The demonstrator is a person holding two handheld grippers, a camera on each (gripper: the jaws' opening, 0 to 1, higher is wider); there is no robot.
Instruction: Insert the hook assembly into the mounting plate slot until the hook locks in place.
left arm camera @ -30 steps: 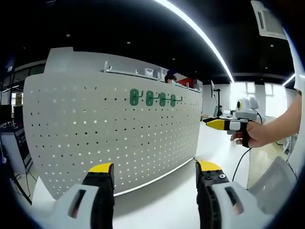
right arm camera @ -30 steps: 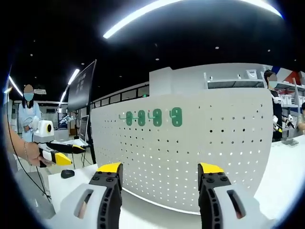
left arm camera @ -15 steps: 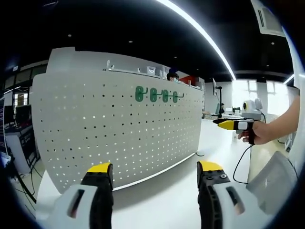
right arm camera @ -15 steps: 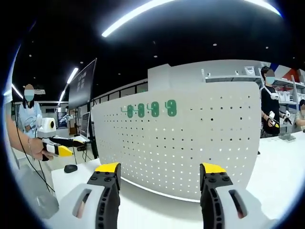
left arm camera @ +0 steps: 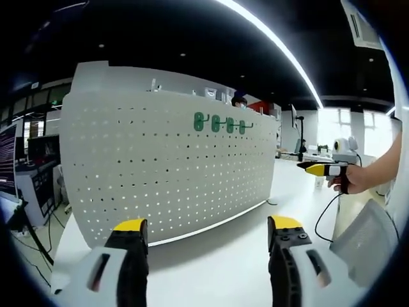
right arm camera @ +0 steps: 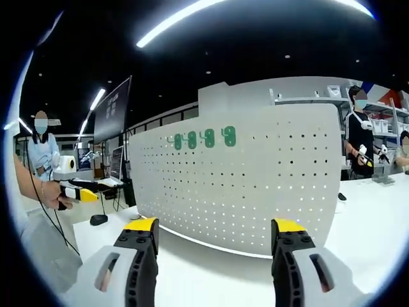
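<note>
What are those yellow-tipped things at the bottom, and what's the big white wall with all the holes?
A person holds a grabbing tool in each hand, and a small camera rides on each tool. So one picture looks out from the left gripper, the other from the right gripper. Both grippers are open and hold nothing. The yellow tips are their jaws. The white wall is a pegboard standing on a white table. Four green hooks hang near its top. Off to the side, each view also catches the person's other hand holding the other tool.
</note>
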